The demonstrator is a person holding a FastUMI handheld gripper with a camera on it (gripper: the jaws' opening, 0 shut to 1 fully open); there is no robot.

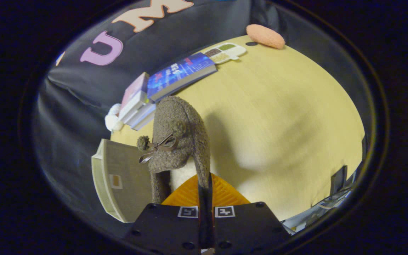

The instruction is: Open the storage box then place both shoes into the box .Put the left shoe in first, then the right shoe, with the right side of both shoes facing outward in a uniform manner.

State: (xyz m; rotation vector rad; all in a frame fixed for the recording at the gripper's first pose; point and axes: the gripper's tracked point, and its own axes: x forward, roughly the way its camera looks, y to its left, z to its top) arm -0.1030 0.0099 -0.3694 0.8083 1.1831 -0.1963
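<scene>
Gripper [205, 189] fingers pressed together, clamped on the collar edge of 1 brown fuzzy shoe [181, 136]. Shoe hangs straight ahead of the fingers, toe pointing away, bow and pompoms facing left. Its sole and right side are hidden; white lining barely shows. Storage box [119, 177] sits left of the shoe, just beside it, near edge cut off; can't tell if it's open. Table [278, 117] beyond. Far side: stack of books [168, 86], compartment tray [227, 52], orange sponge [265, 36], white fluffy thing [112, 118], partly hidden behind books.
</scene>
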